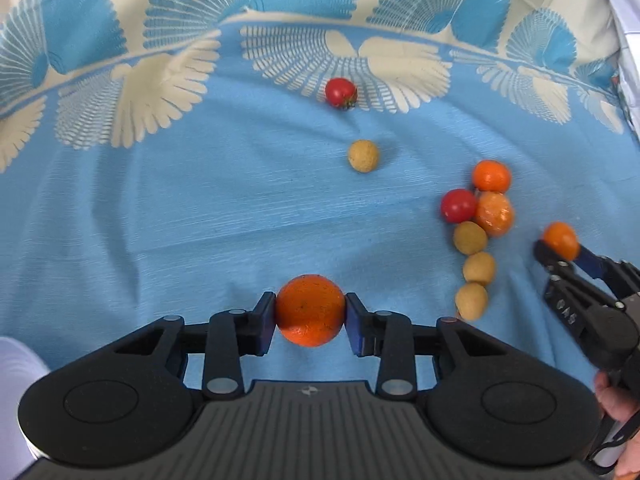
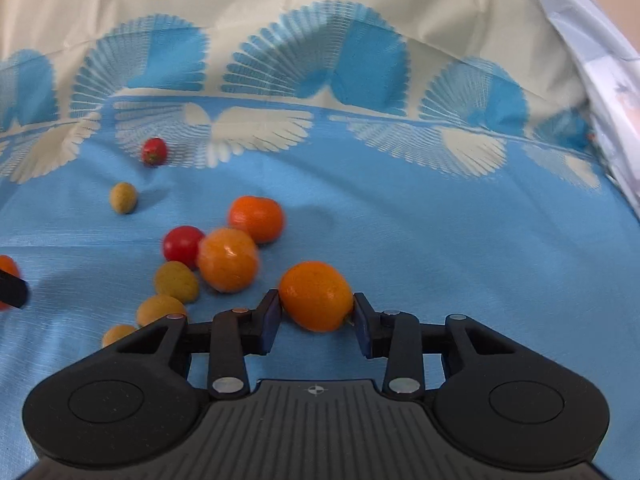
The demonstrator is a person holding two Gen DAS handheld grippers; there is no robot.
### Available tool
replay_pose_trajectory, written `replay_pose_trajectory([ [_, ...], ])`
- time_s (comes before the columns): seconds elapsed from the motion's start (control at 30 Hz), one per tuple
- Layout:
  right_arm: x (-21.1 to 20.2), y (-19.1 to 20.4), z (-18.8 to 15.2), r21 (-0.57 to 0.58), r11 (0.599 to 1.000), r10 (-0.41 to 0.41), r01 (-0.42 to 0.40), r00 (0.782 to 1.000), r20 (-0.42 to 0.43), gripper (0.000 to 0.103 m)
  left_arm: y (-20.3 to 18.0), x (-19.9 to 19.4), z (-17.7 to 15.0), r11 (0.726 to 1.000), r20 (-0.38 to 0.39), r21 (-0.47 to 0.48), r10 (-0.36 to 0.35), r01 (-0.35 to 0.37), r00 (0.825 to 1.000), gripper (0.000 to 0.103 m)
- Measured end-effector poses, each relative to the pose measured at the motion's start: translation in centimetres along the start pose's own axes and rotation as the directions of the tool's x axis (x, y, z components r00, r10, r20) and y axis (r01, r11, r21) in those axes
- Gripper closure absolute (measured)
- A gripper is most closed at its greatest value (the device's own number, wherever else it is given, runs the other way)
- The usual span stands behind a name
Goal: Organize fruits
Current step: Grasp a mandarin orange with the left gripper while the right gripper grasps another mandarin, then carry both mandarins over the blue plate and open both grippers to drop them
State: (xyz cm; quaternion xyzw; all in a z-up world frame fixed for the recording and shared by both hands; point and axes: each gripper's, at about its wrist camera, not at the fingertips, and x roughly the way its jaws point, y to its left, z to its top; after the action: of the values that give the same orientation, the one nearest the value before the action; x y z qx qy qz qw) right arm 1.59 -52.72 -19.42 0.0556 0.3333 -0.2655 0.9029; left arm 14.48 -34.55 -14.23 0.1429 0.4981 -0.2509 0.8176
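My left gripper is shut on an orange mandarin, its blue pads pressing both sides just above the blue cloth. My right gripper is shut on a second mandarin; in the left wrist view that gripper shows at the right edge with the fruit. Between the two lies a cluster: two mandarins, a red tomato and three tan round fruits. Farther back lie a lone tomato and a lone tan fruit.
The cloth has a cream and blue fan border along the far side. A pale crumpled sheet rises at the far right. A person's hand holds the right gripper's handle. Bare blue cloth spreads to the left and to the right of the cluster.
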Motion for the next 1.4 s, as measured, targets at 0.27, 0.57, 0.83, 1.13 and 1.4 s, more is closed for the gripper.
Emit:
replay_pose_trajectory([
  [0.27,-12.2,0.2,-0.6,0.087,0.996,0.015,-0.021,0.998,0.064,0.063,3.3,-12.6,-4.9,0.999,0.095,-0.033,0.001,0.002,0.995,0.063],
  [0.57,-26.7,8.0,-2.0,0.069,0.924,0.371,-0.377,0.924,0.091,0.063,10.9,-24.6,-14.4,0.982,0.124,-0.175,0.091,-0.068,0.988,0.063],
  [0.83,-34.8,15.5,-4.1,-0.072,0.837,0.545,-0.542,0.838,0.032,0.063,16.3,-29.3,-22.2,0.957,0.126,-0.260,0.163,-0.126,0.979,0.063],
  [1.13,-37.8,19.6,-5.6,-0.181,0.820,0.548,-0.543,0.836,-0.029,0.063,18.8,-30.8,-25.5,0.941,0.158,-0.322,0.164,-0.106,0.974,0.063],
  [1.4,-38.2,20.5,-5.5,-0.205,0.827,0.528,-0.524,0.848,-0.038,0.063,20.0,-30.4,-25.7,0.931,0.161,-0.355,0.157,-0.091,0.974,0.063],
])
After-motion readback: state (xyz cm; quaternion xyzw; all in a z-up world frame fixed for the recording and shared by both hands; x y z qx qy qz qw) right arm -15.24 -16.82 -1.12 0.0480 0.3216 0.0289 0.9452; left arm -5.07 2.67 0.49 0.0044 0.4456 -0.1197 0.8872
